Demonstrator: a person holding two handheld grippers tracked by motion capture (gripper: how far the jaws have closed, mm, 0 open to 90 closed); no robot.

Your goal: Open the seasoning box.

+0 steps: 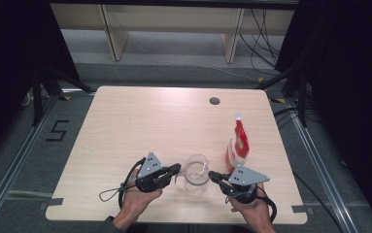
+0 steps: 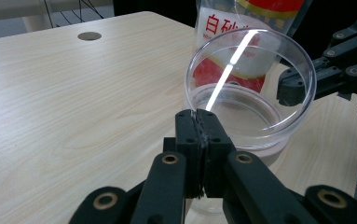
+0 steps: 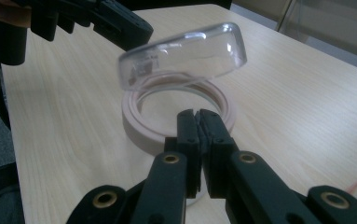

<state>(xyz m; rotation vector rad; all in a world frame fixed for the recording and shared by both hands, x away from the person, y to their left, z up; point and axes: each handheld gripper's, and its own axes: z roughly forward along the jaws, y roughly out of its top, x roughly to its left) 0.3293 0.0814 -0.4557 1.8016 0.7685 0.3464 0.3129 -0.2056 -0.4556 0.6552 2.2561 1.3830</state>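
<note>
Red characters "白砂" head the red-and-white pouch (image 2: pixel 241 28) standing behind the clear container (image 2: pixel 250 100), which holds nothing I can see. Left gripper (image 2: pixel 199 122) is closed on its near rim, lifting the clear part off its pale base ring (image 3: pixel 141 133). Right gripper (image 3: pixel 198 116) has both jaws pressed together, holding nothing, just beside that ring on the table (image 1: pixel 140 121).

Clear lid (image 3: pixel 183 53) tilted above its pale jar (image 3: pixel 181 114)

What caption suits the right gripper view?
Left gripper tilts the clear lid above its pinkish ring, right gripper shut.
</note>
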